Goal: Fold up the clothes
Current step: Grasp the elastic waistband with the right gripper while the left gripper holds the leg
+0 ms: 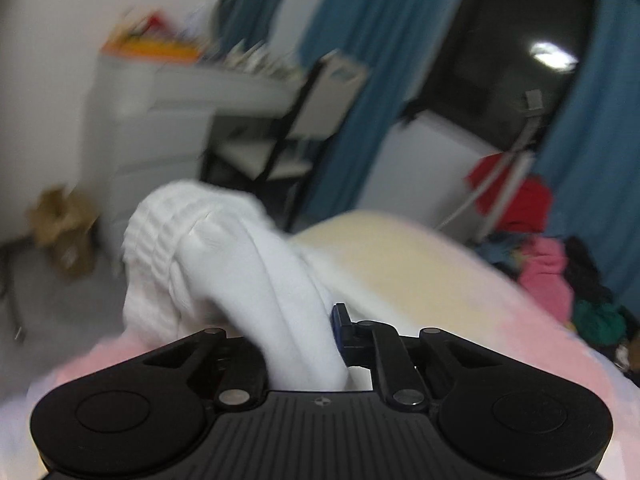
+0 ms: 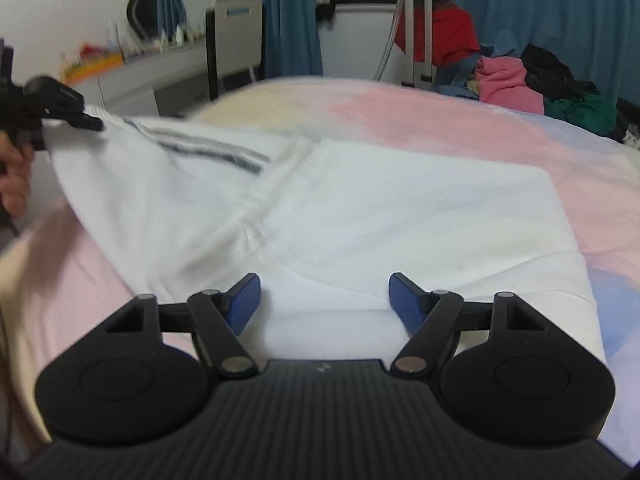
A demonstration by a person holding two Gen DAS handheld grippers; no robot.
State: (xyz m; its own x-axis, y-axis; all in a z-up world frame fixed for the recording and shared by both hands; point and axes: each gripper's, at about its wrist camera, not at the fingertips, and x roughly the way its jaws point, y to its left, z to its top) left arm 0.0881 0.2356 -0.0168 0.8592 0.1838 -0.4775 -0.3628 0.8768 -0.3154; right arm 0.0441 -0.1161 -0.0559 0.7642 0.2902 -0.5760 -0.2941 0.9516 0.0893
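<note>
Left gripper [image 1: 308,344]: clamped on the ribbed cuff of a white garment [image 2: 320,208], lifting it off the bed [image 2: 420,108].
Right gripper [image 2: 324,300]: fingers apart, empty, above the near hem.
Progress: first fold just starting; garment mostly flat.
Remaining: clothes pile [image 2: 532,80] untouched.

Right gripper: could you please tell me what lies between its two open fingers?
In the right wrist view, only the white garment on the bed shows between the right gripper's spread fingers; nothing is clamped.

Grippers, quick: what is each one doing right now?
Left gripper: jaws shut on the white garment, corner lifted.
Right gripper: jaws open over the garment, gripping nothing.
</note>
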